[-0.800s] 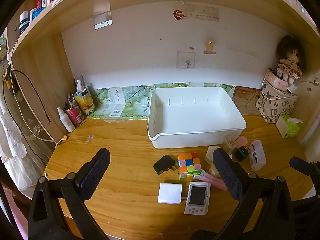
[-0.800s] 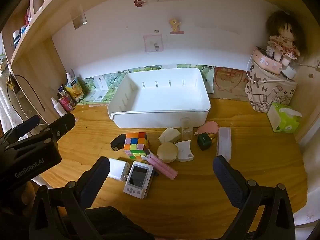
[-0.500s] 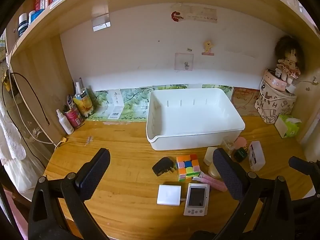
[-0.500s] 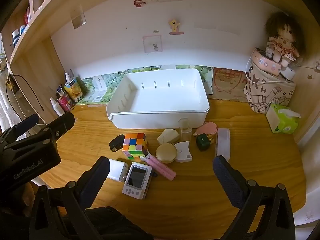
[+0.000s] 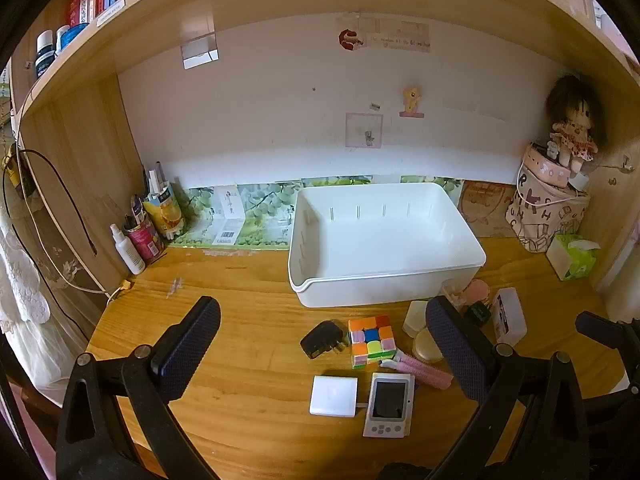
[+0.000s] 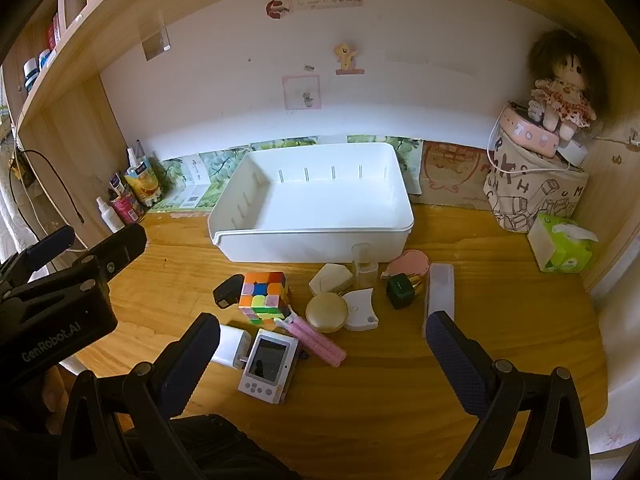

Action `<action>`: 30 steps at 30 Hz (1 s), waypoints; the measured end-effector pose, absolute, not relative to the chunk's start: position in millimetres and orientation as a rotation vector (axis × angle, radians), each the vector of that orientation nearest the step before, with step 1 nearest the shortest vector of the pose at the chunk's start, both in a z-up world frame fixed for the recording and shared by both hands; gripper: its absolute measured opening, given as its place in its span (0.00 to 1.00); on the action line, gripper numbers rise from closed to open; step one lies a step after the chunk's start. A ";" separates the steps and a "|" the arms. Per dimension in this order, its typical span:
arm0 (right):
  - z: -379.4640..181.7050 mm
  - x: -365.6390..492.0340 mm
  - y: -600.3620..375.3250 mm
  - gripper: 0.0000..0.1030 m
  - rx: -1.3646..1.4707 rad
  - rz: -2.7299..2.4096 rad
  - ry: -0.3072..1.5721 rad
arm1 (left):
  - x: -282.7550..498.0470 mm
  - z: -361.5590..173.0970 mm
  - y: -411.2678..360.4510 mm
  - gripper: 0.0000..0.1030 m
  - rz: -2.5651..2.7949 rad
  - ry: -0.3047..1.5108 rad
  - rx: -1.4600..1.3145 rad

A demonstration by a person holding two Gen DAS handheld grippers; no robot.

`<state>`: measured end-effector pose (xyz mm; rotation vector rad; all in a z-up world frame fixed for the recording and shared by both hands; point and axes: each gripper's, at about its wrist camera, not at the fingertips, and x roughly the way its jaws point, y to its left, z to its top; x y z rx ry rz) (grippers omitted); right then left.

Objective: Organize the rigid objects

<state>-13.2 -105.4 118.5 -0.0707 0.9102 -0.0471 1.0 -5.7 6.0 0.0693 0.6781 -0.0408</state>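
An empty white bin (image 5: 384,240) (image 6: 316,208) stands at the back of the wooden desk. In front of it lie a colour cube (image 5: 371,340) (image 6: 264,295), a black plug (image 5: 322,338) (image 6: 228,290), a white square adapter (image 5: 333,395) (image 6: 230,344), a small white handheld device (image 5: 389,404) (image 6: 270,364), a pink razor (image 5: 420,372) (image 6: 314,338), a round gold compact (image 6: 326,312), a dark green bottle (image 6: 400,290) and a clear long case (image 6: 440,294). My left gripper (image 5: 324,348) is open above the cube and adapter. My right gripper (image 6: 322,360) is open above the razor, holding nothing.
Bottles and tubes (image 5: 148,224) crowd the back left corner. A patterned fabric bag (image 6: 532,184) with a doll (image 6: 560,88) on top and a green tissue pack (image 6: 564,248) stand at the right. A shelf runs overhead. The left gripper's body (image 6: 56,300) shows at the left of the right wrist view.
Both views have shifted only slightly; the bin and objects sit a little lower and left in the left wrist view. Nothing was picked up or moved.
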 end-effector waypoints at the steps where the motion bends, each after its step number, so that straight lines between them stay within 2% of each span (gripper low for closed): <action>1: 118.9 -13.1 -106.0 1.00 -0.071 -0.048 0.910 | 0.3 6.4 -5.4 0.99 -0.041 0.674 0.066; 30: 114.6 -38.4 -114.4 1.00 -0.084 0.017 0.967 | -31.6 0.9 -10.1 0.99 -0.034 0.729 -0.023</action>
